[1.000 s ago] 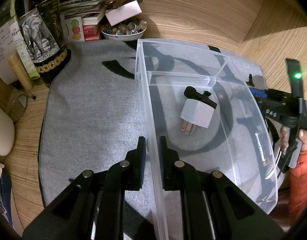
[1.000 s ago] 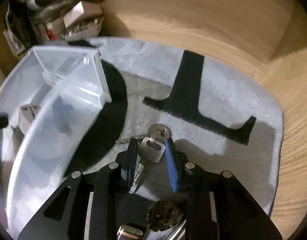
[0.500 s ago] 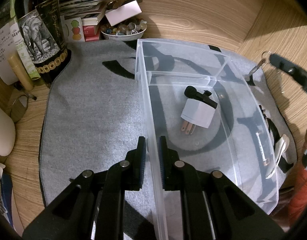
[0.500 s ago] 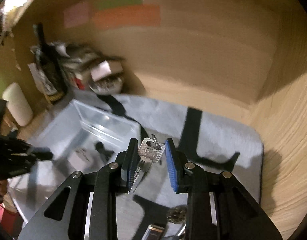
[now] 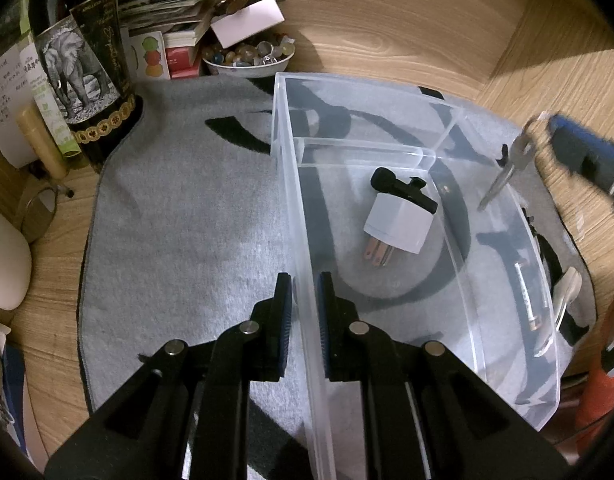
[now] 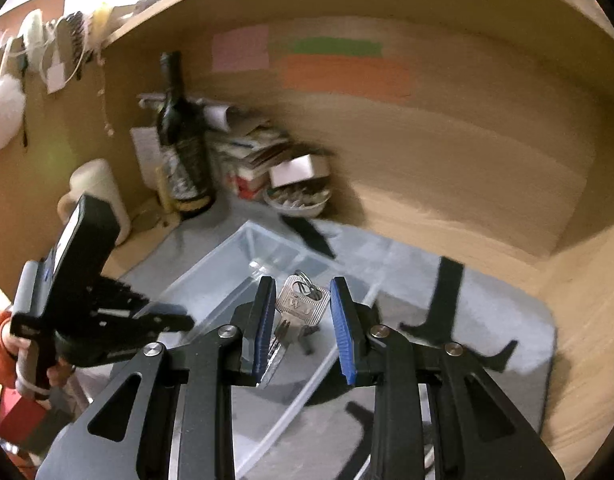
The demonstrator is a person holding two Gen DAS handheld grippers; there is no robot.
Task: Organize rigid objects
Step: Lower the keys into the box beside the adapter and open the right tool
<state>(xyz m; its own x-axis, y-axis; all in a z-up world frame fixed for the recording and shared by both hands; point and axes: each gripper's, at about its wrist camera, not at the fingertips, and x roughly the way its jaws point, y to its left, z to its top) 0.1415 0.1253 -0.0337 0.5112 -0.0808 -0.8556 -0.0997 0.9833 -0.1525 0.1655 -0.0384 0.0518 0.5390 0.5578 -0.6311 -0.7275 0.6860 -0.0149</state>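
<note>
Over the grey mat, the key is held blade-down in the right gripper, above the clear bin whose near wall is clamped by the left gripper.

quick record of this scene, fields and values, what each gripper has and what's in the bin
left gripper: shut on bin wall
right gripper: shut on key, above the bin
bin: clear, divided, on grey mat
in bin: white plug, black clip
behind mat: bottle, bowl of beads
</note>
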